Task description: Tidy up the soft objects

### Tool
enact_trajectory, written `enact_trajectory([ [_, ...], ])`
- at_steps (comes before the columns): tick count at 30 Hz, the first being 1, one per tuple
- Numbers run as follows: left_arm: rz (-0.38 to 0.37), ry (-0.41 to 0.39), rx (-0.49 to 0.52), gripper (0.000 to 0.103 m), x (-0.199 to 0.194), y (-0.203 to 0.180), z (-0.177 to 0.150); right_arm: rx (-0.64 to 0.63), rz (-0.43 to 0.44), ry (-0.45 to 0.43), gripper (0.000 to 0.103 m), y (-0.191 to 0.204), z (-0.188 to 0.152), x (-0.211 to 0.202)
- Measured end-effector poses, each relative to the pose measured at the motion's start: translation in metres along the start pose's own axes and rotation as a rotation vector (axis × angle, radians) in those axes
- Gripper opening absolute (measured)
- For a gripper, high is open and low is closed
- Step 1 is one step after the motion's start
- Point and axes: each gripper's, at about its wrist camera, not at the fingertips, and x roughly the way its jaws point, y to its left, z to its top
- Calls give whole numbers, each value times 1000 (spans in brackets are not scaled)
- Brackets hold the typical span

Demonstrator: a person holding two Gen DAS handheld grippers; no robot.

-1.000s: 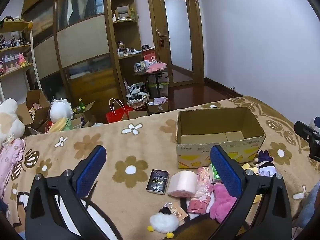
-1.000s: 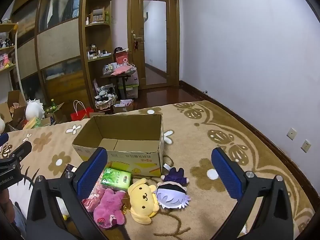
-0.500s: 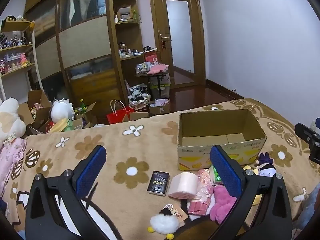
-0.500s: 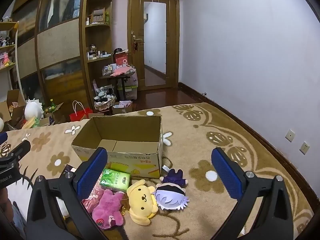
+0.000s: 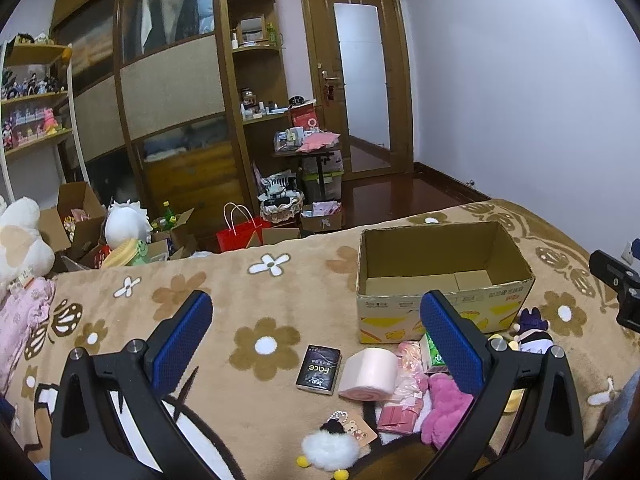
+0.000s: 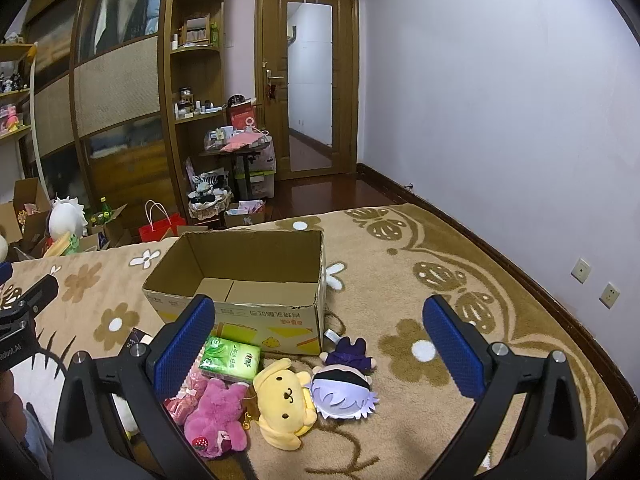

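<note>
An empty open cardboard box (image 5: 444, 280) (image 6: 240, 296) stands on the flowered beige blanket (image 5: 240, 280). In front of it lie soft things: a pink towel roll (image 5: 368, 374), a pink plush (image 6: 218, 416) (image 5: 444, 408), a yellow dog plush (image 6: 282, 400), a purple-haired doll (image 6: 344, 392) (image 5: 530, 330), a green tissue pack (image 6: 230, 358), a white pompom chick (image 5: 330, 448) and a pink packet (image 5: 402, 400). My left gripper (image 5: 316, 336) is open and empty above the blanket, left of the pile. My right gripper (image 6: 318, 340) is open and empty above the plushes.
A black "Face" packet (image 5: 319, 369) lies by the towel roll. Pink fabric (image 5: 20, 320) lies at the blanket's left edge. Beyond the blanket's far edge are a red bag (image 5: 236, 236), boxes, a white plush (image 5: 124, 226) and a wardrobe. A wall runs along the right.
Both views have shifted slightly; the box and toys sit a little lower in frame. Nothing was picked up or moved.
</note>
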Motion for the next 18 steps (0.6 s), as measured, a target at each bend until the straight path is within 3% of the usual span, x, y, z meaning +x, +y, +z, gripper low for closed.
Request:
enact_trajectory([
  [18, 2, -8, 0, 103, -2, -1, 0, -2, 11, 8, 103, 1, -2, 3],
])
